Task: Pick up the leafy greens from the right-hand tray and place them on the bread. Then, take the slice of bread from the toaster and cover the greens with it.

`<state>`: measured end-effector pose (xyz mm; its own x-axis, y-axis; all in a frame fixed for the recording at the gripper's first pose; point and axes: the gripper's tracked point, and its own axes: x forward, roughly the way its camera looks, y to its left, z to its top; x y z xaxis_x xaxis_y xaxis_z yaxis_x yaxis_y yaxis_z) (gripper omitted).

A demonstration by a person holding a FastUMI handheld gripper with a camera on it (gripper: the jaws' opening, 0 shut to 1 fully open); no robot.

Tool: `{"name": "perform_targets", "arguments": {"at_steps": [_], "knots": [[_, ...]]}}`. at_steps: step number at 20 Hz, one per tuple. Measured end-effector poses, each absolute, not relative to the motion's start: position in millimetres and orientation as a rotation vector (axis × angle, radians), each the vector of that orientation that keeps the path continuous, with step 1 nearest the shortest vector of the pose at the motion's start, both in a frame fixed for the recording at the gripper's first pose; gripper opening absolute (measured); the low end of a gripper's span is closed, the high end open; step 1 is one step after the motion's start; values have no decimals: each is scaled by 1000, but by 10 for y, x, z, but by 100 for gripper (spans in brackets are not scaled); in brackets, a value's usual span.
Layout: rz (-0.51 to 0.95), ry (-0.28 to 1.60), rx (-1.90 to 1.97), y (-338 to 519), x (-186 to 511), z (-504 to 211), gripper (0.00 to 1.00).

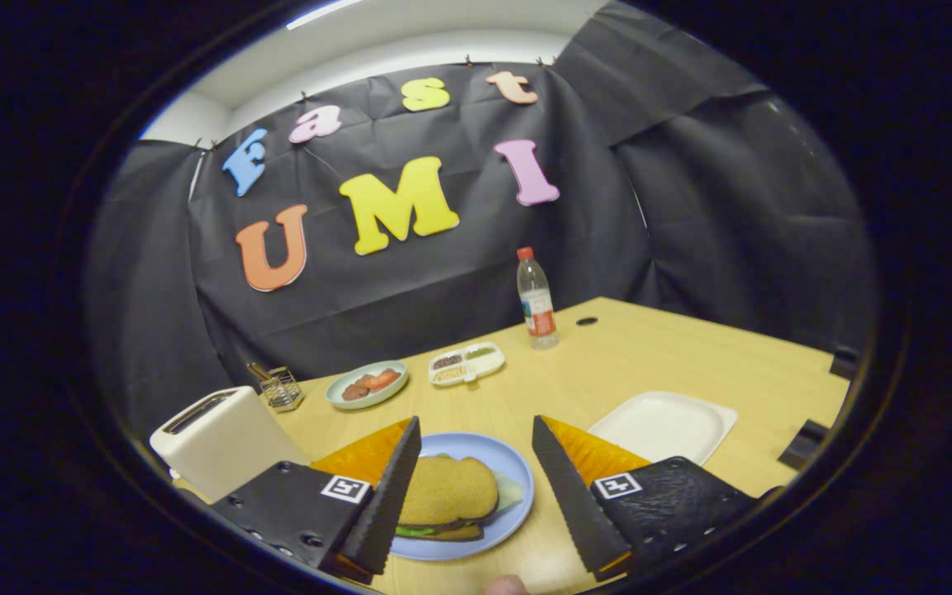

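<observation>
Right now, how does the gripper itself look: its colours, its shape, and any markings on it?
The gripper has two wedge-shaped fingers with black ribbed inner faces and orange outer sides. Each sits on a black block with small screw holes, and each block carries a small white square tag with a black pattern. No cable or sleeve is visible.

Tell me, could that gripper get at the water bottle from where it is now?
Probably yes: the gripper is open and holds nothing, and bare table lies between the blue plate and the water bottle.
</observation>
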<state>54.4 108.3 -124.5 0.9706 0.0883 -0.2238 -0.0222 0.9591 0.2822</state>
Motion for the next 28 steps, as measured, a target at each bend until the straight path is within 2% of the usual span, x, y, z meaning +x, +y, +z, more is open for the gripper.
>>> {"name": "perform_targets", "arguments": {"at_steps": [2, 5, 14, 28], "knots": [[58, 164, 190, 1015, 438, -949, 91], [89, 86, 119, 1059, 203, -588, 95], [164, -46, 78, 1400, -343, -44, 96], [188, -67, 95, 1737, -371, -27, 95]]}}
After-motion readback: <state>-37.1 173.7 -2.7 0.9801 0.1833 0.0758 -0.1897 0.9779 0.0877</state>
